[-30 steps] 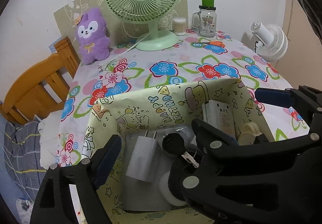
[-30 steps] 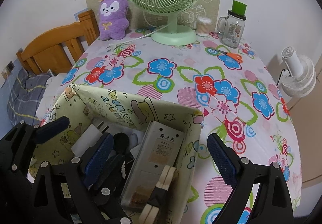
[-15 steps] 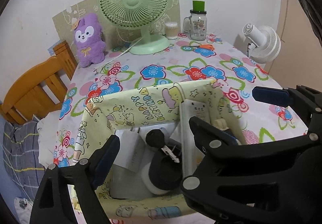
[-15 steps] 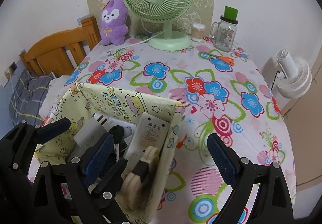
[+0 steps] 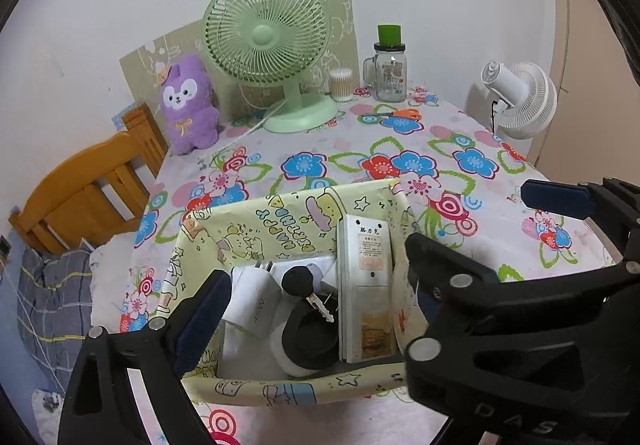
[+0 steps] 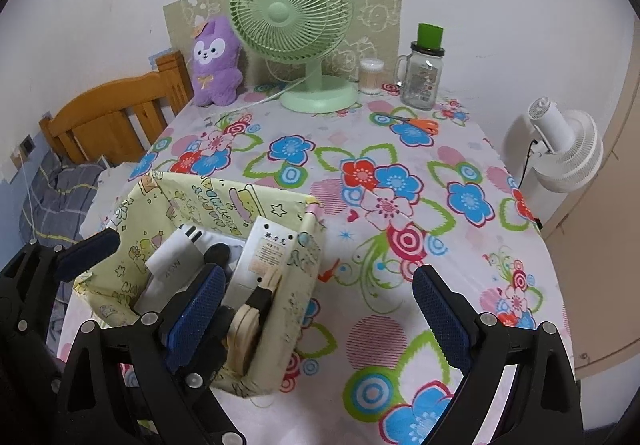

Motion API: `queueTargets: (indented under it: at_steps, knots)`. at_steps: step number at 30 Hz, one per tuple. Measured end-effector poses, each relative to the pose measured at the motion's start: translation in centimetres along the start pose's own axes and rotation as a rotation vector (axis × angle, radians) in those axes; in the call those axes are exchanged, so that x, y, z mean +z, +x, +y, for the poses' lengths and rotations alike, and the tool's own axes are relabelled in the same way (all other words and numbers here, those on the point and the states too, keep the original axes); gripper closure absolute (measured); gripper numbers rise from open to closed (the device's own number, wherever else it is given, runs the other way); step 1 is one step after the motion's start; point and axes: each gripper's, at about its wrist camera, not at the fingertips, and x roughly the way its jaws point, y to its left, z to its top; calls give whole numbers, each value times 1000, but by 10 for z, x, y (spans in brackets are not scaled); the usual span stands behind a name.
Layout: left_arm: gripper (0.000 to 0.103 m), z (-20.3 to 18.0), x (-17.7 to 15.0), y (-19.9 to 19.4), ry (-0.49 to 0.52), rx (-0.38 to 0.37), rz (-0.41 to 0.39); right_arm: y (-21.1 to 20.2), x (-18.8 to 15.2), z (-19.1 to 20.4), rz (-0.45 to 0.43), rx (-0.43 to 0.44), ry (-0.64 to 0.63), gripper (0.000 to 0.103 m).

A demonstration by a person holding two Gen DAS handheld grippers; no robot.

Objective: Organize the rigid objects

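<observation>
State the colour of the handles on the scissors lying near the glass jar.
Orange; the scissors lie flat on the flowered tablecloth, clearest in the right wrist view.

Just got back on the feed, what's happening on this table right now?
A person holds two grippers over a yellow cartoon-print fabric box on the floral tablecloth. The box holds a white charger, a black-headed key and a white remote. The left gripper and right gripper are both open and hold nothing. Orange scissors lie near the green fan.
</observation>
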Motion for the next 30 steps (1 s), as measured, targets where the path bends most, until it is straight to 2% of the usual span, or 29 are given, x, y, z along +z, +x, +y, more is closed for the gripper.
queueTargets:
  at_steps: [22,30]
  knots:
    - [0,-26,2,-55,-43,-66,-96,-73,-20,-43,-130,-45,53,0]
    - [0,-30,-1,-70,-51,-46,-148,-95,-29,-58,-181,-85,48,0]
